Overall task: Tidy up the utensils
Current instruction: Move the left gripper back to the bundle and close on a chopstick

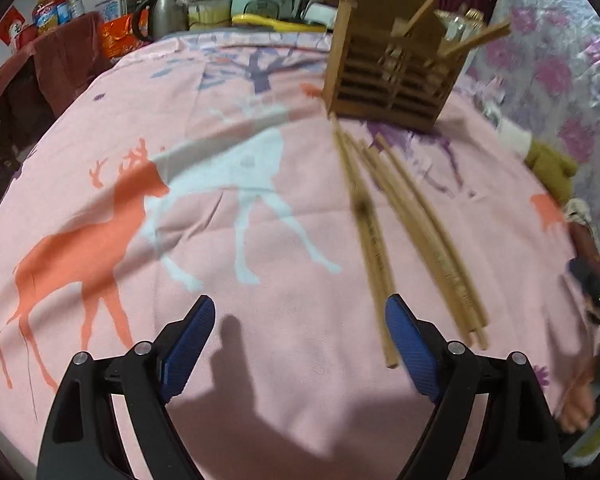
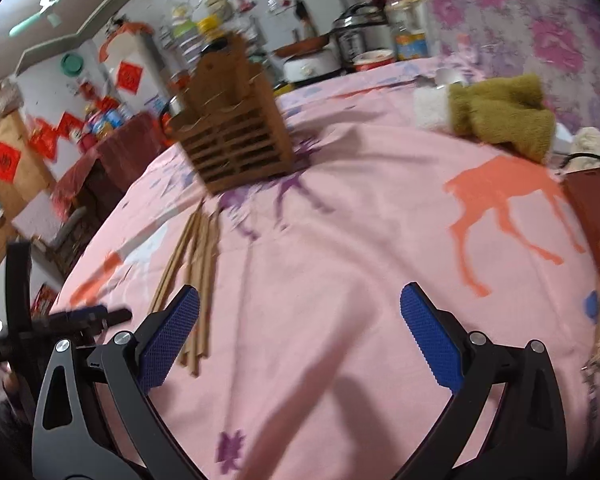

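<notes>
Left wrist view: my left gripper (image 1: 300,320) gapes empty, chopsticks (image 1: 412,232) lying just ahead-right, the wooden holder (image 1: 392,80) beyond. My right gripper (image 2: 300,312) gapes empty too, chopsticks (image 2: 196,256) beside its left finger.

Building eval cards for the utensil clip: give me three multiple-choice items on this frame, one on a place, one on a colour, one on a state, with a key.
1. Where do the loose chopsticks lie relative to the wooden holder?
A. Inside its front slot
B. On the cloth, in front of it
C. Under the olive towel

2. What colour are the pads on the gripper fingers?
A. Blue
B. Red
C. White

3. What state is the left gripper in?
A. Shut on a chopstick
B. Open, holding nothing
C. Shut and empty

Key:
1 B: the bundle rests flat on the pink tablecloth, its far ends pointing toward the holder's base.
2 A: both wrist views show textured blue pads on black fingers.
3 B: its fingers stand wide apart with only cloth between them; the right gripper looks the same.
</notes>
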The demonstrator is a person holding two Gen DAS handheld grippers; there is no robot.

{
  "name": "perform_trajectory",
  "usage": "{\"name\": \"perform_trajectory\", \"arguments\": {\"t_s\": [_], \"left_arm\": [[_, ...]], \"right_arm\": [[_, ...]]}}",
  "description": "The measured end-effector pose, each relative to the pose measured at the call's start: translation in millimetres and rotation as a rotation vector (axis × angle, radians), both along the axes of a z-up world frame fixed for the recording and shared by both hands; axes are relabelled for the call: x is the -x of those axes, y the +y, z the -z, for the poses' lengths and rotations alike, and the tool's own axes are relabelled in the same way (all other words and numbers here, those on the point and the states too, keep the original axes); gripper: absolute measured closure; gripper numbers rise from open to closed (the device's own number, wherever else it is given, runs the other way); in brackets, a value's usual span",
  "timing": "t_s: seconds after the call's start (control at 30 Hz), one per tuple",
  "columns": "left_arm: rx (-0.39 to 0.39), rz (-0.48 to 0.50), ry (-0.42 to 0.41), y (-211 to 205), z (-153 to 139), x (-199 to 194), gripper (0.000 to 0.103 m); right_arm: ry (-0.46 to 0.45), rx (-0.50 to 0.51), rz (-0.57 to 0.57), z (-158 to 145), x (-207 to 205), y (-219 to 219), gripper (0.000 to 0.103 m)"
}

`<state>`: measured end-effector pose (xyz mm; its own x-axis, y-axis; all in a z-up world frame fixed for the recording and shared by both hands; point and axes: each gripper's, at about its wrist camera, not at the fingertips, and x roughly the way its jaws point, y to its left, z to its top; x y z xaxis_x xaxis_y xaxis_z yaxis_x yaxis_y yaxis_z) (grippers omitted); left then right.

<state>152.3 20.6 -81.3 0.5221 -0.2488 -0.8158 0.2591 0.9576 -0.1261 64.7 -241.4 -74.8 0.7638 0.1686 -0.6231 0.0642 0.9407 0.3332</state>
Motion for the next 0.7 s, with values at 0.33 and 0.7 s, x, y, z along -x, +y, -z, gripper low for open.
{"name": "perform_trajectory", "arguments": {"t_s": [0.33, 0.7], "left_arm": [[-0.022, 0.045, 0.022, -21, 18, 7, 0.017], [-0.153, -0.016, -0.026, 1, 23, 10, 0.016]], "right_arm": [[0.023, 0.052, -0.053, 12, -2, 20, 0.006], [0.042, -0.052, -0.035, 18, -5, 7, 0.006]]}}
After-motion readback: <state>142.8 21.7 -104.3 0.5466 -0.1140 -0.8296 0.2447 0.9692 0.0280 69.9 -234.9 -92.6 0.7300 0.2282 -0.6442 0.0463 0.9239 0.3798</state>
